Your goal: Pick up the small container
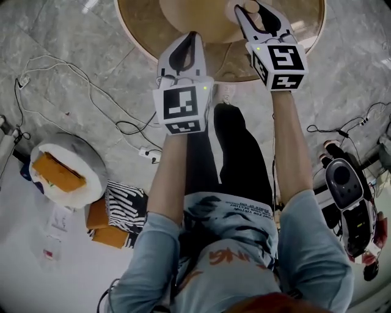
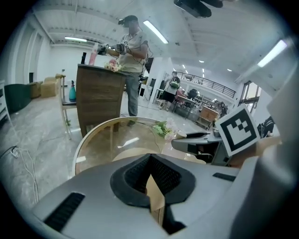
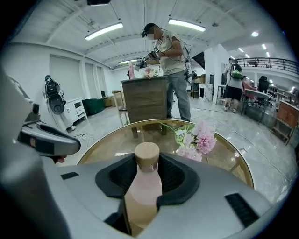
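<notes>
The small container (image 3: 144,184) is a pale pink bottle with a tan cap, standing upright between the jaws of my right gripper (image 3: 146,162). Both pads press on its sides. In the head view the right gripper (image 1: 257,8) reaches over the round glass table (image 1: 142,29), with the bottle's cap (image 1: 250,7) showing at its tips. My left gripper (image 1: 193,36) hangs at the table's near edge, lower and to the left, its jaws shut with nothing between them. In the left gripper view the left gripper (image 2: 150,158) points across the table, and the right gripper (image 2: 194,140) shows at the right.
Pink and white flowers (image 3: 198,139) lie on the glass beyond the bottle. A person (image 3: 170,60) stands at a wooden counter (image 3: 147,100) farther back. On the floor lie cables (image 1: 91,98), a round cushion (image 1: 68,170) and a dark machine (image 1: 345,183).
</notes>
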A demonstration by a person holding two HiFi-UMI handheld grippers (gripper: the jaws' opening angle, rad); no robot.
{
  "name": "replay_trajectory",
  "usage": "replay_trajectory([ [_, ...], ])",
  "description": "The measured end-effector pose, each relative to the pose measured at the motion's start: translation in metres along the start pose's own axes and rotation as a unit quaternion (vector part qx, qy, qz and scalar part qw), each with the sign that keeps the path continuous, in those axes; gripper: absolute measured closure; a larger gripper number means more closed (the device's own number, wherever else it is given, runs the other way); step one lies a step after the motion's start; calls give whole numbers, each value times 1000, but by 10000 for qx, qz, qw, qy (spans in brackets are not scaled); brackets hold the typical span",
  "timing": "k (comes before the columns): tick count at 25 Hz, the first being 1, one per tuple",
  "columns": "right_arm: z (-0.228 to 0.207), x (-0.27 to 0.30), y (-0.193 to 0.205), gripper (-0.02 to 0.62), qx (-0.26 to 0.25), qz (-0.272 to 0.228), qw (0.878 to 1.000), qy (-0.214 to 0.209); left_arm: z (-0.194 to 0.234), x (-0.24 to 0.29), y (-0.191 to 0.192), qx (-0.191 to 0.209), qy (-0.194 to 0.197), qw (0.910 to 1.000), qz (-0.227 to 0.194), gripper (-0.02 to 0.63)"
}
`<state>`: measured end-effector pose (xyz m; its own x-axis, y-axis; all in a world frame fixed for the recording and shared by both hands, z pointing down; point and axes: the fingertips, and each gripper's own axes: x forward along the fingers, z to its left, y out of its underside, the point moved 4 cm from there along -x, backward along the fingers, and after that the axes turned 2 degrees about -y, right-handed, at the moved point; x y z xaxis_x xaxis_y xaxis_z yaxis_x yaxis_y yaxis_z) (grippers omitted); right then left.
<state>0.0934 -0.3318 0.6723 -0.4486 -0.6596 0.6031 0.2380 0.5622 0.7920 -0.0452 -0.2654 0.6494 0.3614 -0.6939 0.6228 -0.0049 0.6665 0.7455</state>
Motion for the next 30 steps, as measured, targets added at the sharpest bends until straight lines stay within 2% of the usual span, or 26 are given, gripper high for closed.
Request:
replay_trajectory([
  [6, 10, -70, 0, 442, 11, -84, 9999, -66, -22, -46, -5, -13, -273, 9993, -249, 583],
  [11, 12, -144, -24, 442, -55, -241, 9997, -45, -41, -100, -40, 288, -970, 9909, -889, 583],
  [18, 1, -259, -80, 442, -38, -656, 9975, 272, -94, -168, -92, 190, -1092, 9847, -1347, 583],
  [26, 0, -328, -132, 442, 303, -1375, 9892, 407, -138, -216, -152, 200, -1281, 9738, -1870, 583],
  [30, 12, -363, -163, 442, 200, -1625, 9854, 459, -163, -250, -176, 233, -1195, 9706, -2075, 583],
])
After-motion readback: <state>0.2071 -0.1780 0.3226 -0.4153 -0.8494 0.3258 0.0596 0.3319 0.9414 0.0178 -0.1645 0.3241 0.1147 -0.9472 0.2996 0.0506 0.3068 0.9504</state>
